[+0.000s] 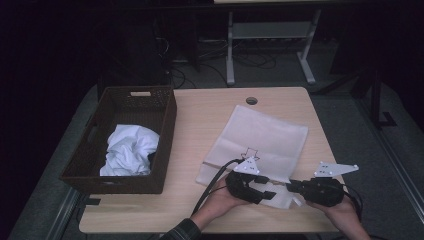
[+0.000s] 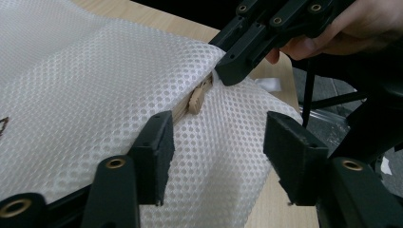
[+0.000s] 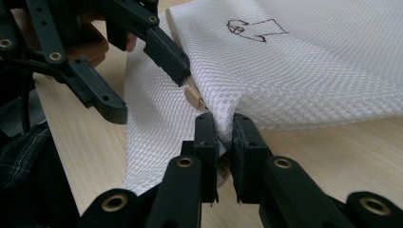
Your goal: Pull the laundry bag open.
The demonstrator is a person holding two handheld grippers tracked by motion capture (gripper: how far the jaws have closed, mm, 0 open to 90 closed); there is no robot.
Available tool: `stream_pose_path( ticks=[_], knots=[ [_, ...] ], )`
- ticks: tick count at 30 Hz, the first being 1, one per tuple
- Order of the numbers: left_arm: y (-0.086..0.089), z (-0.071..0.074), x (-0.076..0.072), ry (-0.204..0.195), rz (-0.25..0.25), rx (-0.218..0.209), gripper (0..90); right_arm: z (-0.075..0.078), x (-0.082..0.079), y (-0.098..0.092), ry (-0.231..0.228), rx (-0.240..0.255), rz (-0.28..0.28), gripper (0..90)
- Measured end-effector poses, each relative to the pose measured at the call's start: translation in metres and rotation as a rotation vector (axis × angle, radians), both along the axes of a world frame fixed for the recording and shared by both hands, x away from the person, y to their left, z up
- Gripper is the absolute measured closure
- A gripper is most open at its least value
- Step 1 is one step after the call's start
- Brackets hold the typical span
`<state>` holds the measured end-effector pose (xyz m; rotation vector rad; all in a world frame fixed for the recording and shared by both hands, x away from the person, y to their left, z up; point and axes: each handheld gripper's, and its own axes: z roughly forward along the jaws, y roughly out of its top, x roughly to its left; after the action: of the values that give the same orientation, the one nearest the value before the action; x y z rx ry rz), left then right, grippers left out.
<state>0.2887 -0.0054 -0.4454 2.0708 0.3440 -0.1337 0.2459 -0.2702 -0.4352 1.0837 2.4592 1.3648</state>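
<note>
A white mesh bag (image 1: 265, 135) with a small shirt drawing lies flat on the wooden table (image 1: 200, 120). Its near corner, with a beige zipper pull (image 2: 196, 99), is lifted off the table. My right gripper (image 3: 224, 128) is shut on the mesh edge right beside the pull (image 3: 194, 97). My left gripper (image 2: 218, 137) faces it from the left, its jaws apart with bag fabric between them and the pull just ahead; the pads do not press on it. In the high view both grippers meet at the bag's near edge, the left gripper (image 1: 265, 192) and the right gripper (image 1: 294, 186).
A dark brown woven basket (image 1: 120, 182) stands at the table's left with a crumpled white cloth (image 1: 129, 150) inside. A cable hole (image 1: 251, 100) sits near the far edge. Bare wood lies between basket and bag. A desk frame (image 1: 230, 45) stands beyond the table.
</note>
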Motion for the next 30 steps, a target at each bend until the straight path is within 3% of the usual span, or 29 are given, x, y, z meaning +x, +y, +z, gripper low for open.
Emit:
stream_pose_path(
  ticks=[10,23,30],
  knots=[
    [-0.008,-0.003,-0.001,0.012,-0.01,-0.003,55.8,0.003,-0.003,0.001,-0.028,0.024,0.02,81.2],
    [-0.013,-0.005,0.002,0.016,-0.001,-0.009,77.0,0.004,-0.006,0.004,-0.048,0.027,0.04,81.2],
    [-0.014,-0.006,0.004,0.043,0.021,-0.007,84.5,0.004,-0.007,0.004,-0.047,0.029,0.033,81.3]
  ],
)
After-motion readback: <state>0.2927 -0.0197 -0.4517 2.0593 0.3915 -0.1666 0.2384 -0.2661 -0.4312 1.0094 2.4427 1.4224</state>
